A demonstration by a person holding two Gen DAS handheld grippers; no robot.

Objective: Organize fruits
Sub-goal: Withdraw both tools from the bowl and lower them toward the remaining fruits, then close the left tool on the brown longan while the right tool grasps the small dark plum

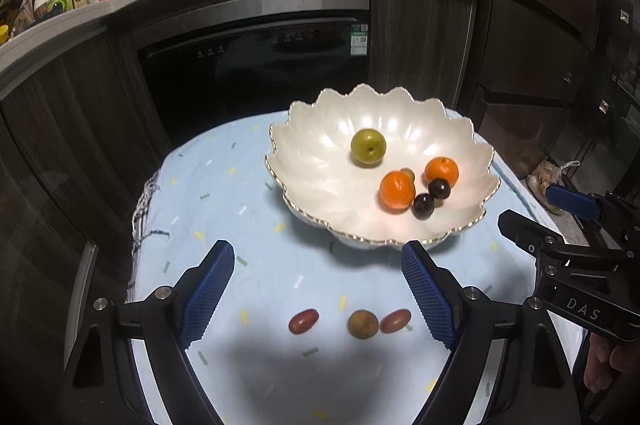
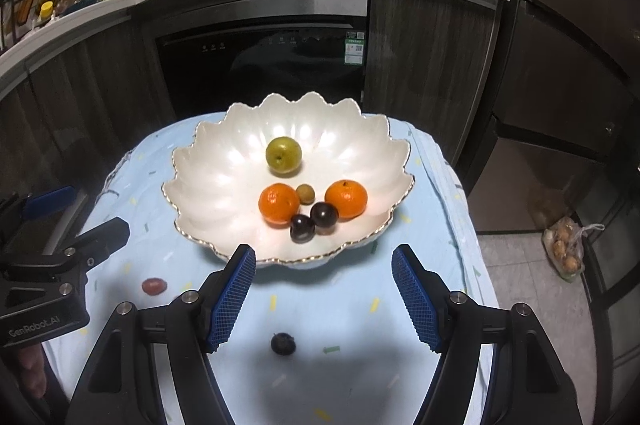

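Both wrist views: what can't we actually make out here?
- Small brownish fruit in the bowl: left wrist view, mostly hidden behind an orange; kind unclear.
- Dark fruit on the cloth: right wrist view, in shadow; kind unclear. Not seen in the left wrist view.
- Appliance panel text: too small.
- Bag on the floor: contents blurred.
- Person: only fingers at the frame edges.

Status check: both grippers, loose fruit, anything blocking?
Left gripper open, empty. Right gripper open, empty. Two red grapes, brown fruit, dark berry loose on cloth; bowl part-filled. Nothing blocking.
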